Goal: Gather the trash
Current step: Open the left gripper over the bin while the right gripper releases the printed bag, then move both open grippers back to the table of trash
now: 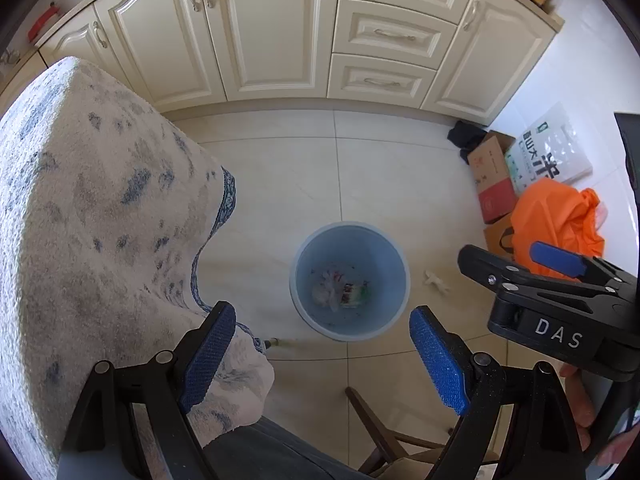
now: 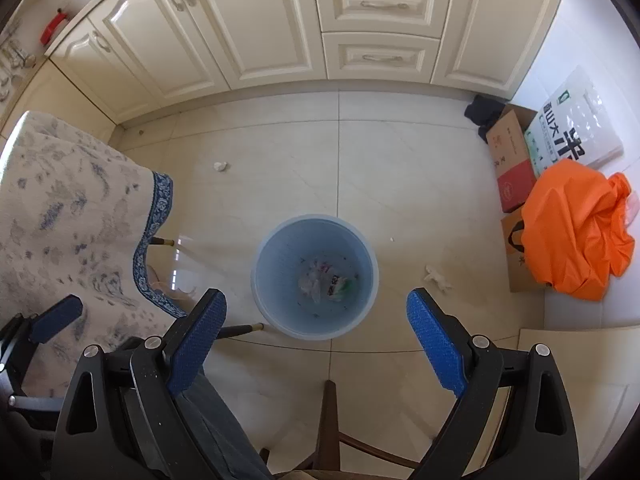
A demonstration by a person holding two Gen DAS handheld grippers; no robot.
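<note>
A light blue bin [image 1: 349, 280] stands on the tiled floor with wrappers and crumpled paper at its bottom; it also shows in the right wrist view [image 2: 315, 278]. A crumpled white paper [image 2: 437, 277] lies on the floor right of the bin, seen in the left wrist view too [image 1: 436, 281]. Another white scrap [image 2: 220, 166] lies far left near the cabinets. My left gripper [image 1: 322, 358] is open and empty, high above the bin. My right gripper [image 2: 316, 346] is open and empty, also above the bin; it shows at the right of the left wrist view [image 1: 560, 260].
A table under a blue-patterned white cloth [image 2: 68, 208] is at the left. Cream cabinets [image 2: 280, 20] line the back. Cardboard boxes [image 2: 512, 160], a rice bag [image 2: 572, 128] and an orange bag [image 2: 576, 228] sit at the right. A wooden chair [image 2: 330, 420] is below.
</note>
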